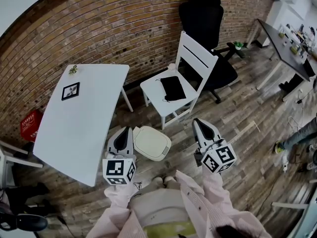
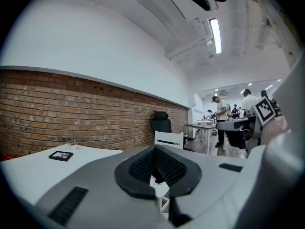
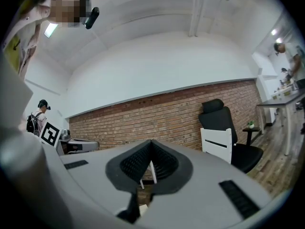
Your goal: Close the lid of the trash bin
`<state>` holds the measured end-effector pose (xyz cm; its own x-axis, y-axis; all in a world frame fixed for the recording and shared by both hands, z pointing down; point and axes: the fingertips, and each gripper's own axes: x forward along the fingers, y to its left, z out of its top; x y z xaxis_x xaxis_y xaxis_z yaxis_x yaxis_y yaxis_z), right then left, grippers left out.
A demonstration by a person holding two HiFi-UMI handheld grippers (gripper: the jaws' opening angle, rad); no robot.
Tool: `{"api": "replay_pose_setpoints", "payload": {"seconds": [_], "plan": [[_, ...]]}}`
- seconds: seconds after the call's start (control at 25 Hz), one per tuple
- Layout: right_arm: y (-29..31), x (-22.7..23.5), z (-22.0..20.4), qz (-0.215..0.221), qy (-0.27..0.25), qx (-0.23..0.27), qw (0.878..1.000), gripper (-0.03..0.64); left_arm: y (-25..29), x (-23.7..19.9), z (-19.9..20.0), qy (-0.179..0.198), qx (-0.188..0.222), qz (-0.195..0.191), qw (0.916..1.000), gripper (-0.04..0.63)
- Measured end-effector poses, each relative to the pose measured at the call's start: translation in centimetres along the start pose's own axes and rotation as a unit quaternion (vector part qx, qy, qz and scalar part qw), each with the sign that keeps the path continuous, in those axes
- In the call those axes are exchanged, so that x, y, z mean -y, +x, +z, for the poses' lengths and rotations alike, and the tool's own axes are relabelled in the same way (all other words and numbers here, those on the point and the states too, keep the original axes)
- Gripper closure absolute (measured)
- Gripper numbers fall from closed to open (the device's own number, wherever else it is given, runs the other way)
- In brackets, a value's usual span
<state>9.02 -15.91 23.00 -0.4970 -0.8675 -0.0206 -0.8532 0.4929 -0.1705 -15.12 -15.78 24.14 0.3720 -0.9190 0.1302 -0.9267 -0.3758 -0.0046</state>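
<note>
A cream trash bin stands on the wooden floor right in front of me, and from above its lid looks flat and down. My left gripper hangs just left of the bin, jaws shut and empty. To the bin's right, a little farther off, my right gripper is also shut and empty. Both point level toward the brick wall. The left gripper view looks past the left gripper's closed tips at a white chair. The right gripper view shows the right gripper's closed tips before the wall. Neither gripper view shows the bin.
A white table stands at the left beside the bin. A white chair with a black cloth is just beyond the bin, with a black office chair behind it. A dark desk and a person's leg are at the right.
</note>
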Motion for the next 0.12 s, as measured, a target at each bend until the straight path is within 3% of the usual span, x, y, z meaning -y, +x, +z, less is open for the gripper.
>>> {"api": "replay_pose_setpoints", "payload": {"seconds": [0.12], "plan": [[0.13, 0.24, 0.07, -0.004, 0.004, 0.0, 1.0, 0.614, 0.31, 0.03, -0.12, 0.0, -0.002, -0.001, 1.0, 0.603]]}}
